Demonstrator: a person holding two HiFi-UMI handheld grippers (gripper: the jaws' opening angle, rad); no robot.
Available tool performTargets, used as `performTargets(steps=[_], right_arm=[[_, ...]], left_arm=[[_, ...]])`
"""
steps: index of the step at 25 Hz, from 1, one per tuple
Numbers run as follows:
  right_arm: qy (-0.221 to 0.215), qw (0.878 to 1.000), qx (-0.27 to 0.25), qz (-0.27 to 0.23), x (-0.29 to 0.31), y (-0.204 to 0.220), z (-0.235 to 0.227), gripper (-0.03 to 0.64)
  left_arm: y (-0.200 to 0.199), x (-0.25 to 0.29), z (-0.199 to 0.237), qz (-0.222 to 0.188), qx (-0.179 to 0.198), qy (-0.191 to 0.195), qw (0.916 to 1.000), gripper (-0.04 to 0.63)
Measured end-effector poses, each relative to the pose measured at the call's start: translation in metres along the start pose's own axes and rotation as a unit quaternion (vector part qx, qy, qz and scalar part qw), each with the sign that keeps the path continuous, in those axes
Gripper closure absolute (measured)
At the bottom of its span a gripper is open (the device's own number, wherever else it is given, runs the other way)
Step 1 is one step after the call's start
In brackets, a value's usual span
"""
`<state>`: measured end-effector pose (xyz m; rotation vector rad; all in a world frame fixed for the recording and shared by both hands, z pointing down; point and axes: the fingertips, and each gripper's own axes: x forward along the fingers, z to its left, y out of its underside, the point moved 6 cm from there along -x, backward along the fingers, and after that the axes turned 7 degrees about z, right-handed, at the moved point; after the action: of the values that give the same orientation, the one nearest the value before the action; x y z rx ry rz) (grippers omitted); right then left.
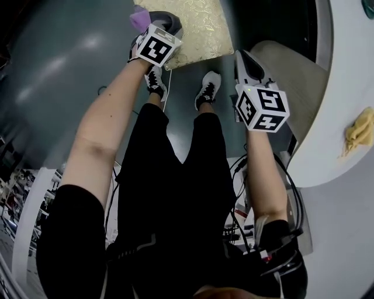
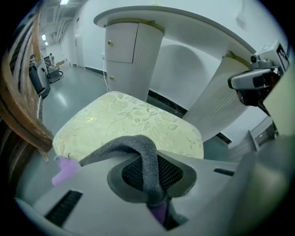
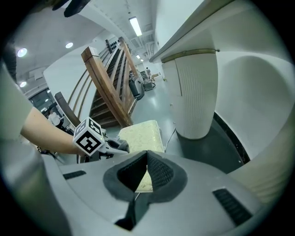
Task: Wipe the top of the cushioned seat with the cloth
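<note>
Head view: left gripper [image 1: 153, 26] sits at the left edge of the cushioned seat [image 1: 196, 29], with the cloth [image 1: 139, 17] bunched at its tip, partly off that edge. I can't tell whether the cloth touches the seat. Right gripper [image 1: 248, 64] hangs off the seat's right side, over the floor and apart from the seat. A yellow rag [image 1: 359, 131] lies on the white counter [image 1: 345, 70], well right of the seat (not in play).

Left gripper view: jaws clenched on a grey fold of the cloth [image 2: 146, 161], with a purple end dangling left. The seat [image 2: 133, 122] fills the view just past the jaws, and its top is bare.

Right gripper view: jaws closed tip to tip with nothing between them (idle). The seat [image 3: 143, 133] is ahead of them, with the left gripper at its left side.

Risks, as a judgement:
- The grip is on one narrow fold, so dragging over the embossed fabric could pull the cloth out.
- Most of the cloth hangs off the seat's edge, so a stroke from here may wipe only a thin strip.
- Pressing too low would make the hard jaws rub the seat instead of the cloth.
</note>
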<state>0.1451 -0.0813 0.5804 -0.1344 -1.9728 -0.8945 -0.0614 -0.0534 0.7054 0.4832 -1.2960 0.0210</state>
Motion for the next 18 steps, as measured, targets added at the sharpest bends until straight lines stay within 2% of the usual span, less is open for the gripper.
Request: performTargets(steps=[5, 18], right_arm=[[-0.001, 1.0, 0.009, 0.003, -0.003, 0.005, -0.006, 0.612], [-0.003, 1.0, 0.023, -0.003, -0.013, 0.02, -0.015, 0.611]], left_arm=[[-0.032, 0.02, -0.021, 0.003, 0.033, 0.03, 0.999, 0.557], [-0.087, 0.046, -0.048, -0.011, 0.117, 0.056, 0.9915, 0.556]])
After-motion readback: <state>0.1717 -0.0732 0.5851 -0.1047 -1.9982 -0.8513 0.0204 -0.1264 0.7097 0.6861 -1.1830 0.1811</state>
